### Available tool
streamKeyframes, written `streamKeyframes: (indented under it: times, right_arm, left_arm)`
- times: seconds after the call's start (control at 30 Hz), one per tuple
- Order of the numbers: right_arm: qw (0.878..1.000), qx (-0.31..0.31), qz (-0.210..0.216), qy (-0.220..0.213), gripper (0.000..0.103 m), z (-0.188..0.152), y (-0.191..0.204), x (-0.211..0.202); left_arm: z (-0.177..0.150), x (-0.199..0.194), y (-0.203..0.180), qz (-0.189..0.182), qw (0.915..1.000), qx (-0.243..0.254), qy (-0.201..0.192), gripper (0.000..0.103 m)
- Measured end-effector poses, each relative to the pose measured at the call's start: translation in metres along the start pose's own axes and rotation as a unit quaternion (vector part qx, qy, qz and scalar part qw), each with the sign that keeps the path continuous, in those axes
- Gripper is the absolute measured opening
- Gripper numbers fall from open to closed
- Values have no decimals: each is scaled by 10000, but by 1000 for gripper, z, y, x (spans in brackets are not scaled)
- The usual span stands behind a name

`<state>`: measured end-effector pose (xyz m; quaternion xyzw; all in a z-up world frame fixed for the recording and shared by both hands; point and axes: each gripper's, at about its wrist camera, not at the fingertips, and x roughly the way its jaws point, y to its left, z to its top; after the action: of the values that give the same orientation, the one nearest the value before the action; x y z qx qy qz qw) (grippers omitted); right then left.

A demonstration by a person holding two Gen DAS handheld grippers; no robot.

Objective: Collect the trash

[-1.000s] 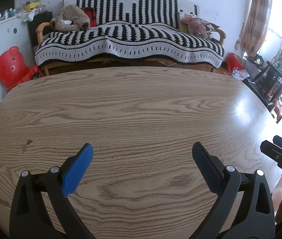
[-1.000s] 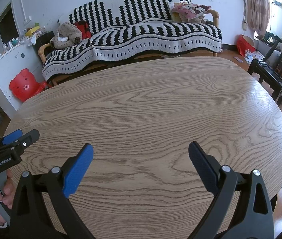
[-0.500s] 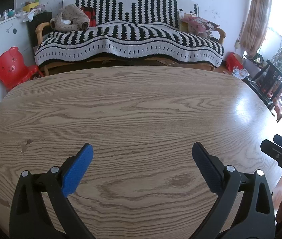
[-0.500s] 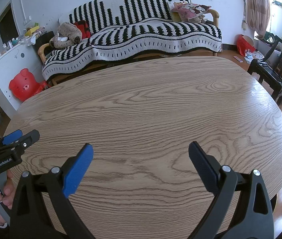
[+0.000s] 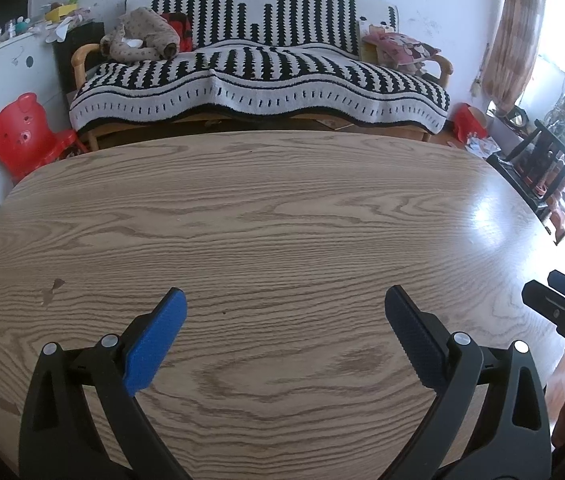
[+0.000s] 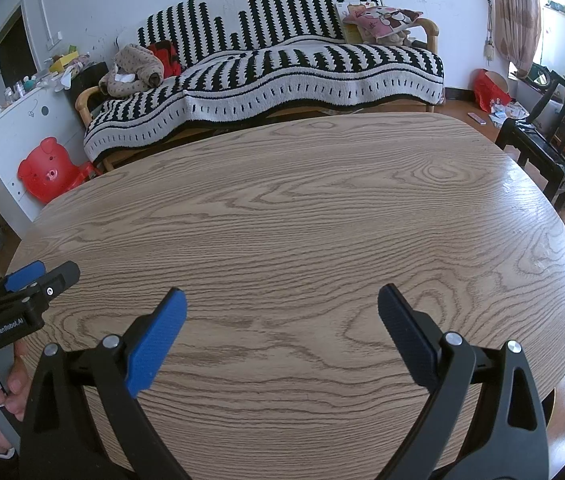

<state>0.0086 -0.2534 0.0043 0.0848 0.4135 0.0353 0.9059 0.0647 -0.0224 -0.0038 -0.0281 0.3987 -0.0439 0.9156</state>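
Side by side, the left gripper [image 5: 285,312] and right gripper [image 6: 281,310] hover level above the table [image 5: 282,208]. Both jaws gape wide, holding nothing.

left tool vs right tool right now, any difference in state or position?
Little separates them. The left tool hangs over the left part of the wooden table; the right tool hangs over the right part. The left tool faces the striped sofa squarely; the right tool sees it angled off to its left. Shared: both wide open, both empty, each with blue pads, both above bare wood, side by side. No trash shows on the table.
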Motion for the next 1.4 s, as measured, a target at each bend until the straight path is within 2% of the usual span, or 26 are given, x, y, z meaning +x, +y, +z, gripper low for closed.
streamKeyframes:
  times: [1.4]
  right_arm:
    - [10000, -14, 0, 13, 93, 1, -3, -2]
  left_arm:
    - [1, -1, 0, 19, 10000, 63, 17, 96]
